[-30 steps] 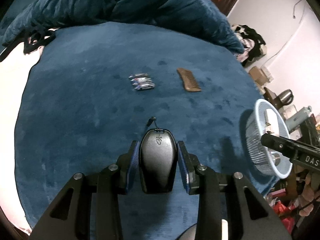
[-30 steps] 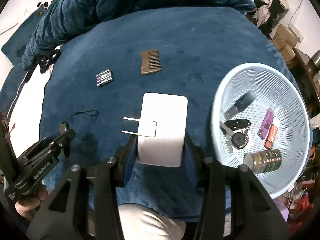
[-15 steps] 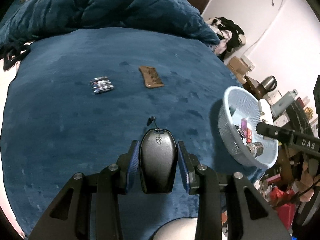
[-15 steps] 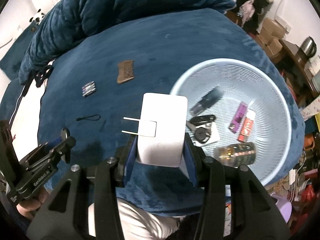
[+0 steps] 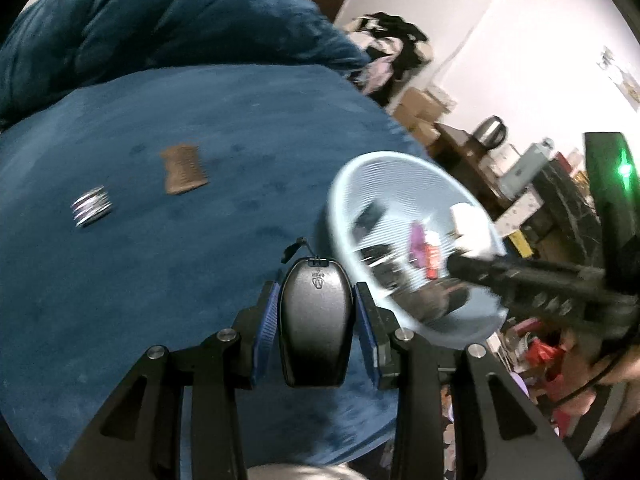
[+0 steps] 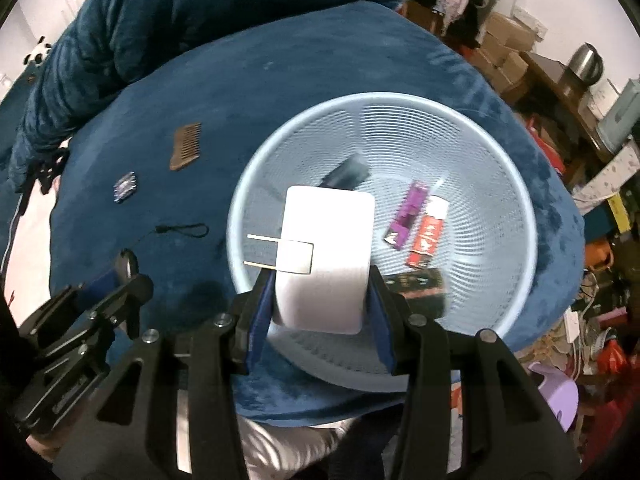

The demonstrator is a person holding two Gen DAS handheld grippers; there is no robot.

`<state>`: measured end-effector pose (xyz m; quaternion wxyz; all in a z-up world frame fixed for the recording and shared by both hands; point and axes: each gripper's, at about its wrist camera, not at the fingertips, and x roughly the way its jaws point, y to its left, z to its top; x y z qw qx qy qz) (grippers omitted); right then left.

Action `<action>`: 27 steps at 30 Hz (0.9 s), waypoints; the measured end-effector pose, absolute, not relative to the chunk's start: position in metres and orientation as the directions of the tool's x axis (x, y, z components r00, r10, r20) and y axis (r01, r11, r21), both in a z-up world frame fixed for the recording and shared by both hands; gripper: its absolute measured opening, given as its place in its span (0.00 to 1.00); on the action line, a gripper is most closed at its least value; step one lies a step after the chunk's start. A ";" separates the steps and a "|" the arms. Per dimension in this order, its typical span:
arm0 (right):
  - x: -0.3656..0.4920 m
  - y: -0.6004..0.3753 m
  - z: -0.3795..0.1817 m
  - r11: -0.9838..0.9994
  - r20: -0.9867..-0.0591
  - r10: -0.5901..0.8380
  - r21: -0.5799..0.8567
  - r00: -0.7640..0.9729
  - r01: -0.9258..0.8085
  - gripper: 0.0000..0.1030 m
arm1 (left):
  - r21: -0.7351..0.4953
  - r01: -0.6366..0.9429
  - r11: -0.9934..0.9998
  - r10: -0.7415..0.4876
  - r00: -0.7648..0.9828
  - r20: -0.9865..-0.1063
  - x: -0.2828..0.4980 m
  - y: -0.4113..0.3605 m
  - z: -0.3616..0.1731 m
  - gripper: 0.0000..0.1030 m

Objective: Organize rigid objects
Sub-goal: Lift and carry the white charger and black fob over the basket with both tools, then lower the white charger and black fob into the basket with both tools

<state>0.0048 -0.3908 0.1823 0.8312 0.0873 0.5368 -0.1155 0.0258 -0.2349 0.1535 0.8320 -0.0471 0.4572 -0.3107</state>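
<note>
My left gripper (image 5: 316,320) is shut on a black key fob (image 5: 316,328) with a short lanyard, held above the blue blanket just left of the light blue mesh basket (image 5: 360,168). My right gripper (image 6: 320,300) is shut on a white plug charger (image 6: 326,256), its two prongs pointing left, held over the basket (image 6: 500,152). The basket holds a purple stick (image 6: 408,212), a red tube (image 6: 428,236), a dark box and other small items. A wooden comb (image 6: 186,152) and a pack of batteries (image 6: 125,187) lie on the blanket to the left.
A rumpled blue duvet (image 6: 160,16) lies at the back. Cardboard boxes (image 6: 504,52), a kettle (image 6: 586,64) and clutter stand beyond the right edge of the bed. A purple stool (image 6: 556,396) stands low right. The left gripper shows in the right wrist view (image 6: 120,276).
Both grippers have moved right toward the basket. The charger now hangs over the basket's inside, and the key fob is close to its left rim.
</note>
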 end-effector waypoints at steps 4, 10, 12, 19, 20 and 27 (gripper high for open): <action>0.002 -0.404 0.185 0.946 -0.913 -0.127 0.005 0.386 0.324 0.43 | -0.389 0.520 0.760 -0.604 0.346 -0.718 0.025 -0.269 0.168 0.37; -0.006 -0.421 0.190 0.926 -0.913 -0.159 -0.006 0.376 0.377 0.43 | -0.353 0.535 0.767 -0.569 0.313 -0.761 0.029 -0.304 0.171 0.37; -0.009 -0.426 0.190 0.919 -0.914 -0.163 -0.004 0.373 0.393 0.43 | -0.357 0.537 0.765 -0.567 0.297 -0.769 0.031 -0.310 0.167 0.37; -0.021 -0.449 0.191 0.894 -0.916 -0.170 0.012 0.364 0.447 0.43 | -0.363 0.577 0.732 -0.577 0.241 -0.780 0.026 -0.339 0.157 0.37; -0.021 -0.451 0.191 0.892 -0.916 -0.171 0.012 0.362 0.452 0.43 | -0.360 0.582 0.730 -0.576 0.238 -0.782 0.025 -0.342 0.156 0.37; -0.024 -0.466 0.190 0.878 -0.917 -0.173 0.022 0.359 0.479 0.43 | -0.346 0.599 0.722 -0.563 0.219 -0.797 0.020 -0.350 0.149 0.37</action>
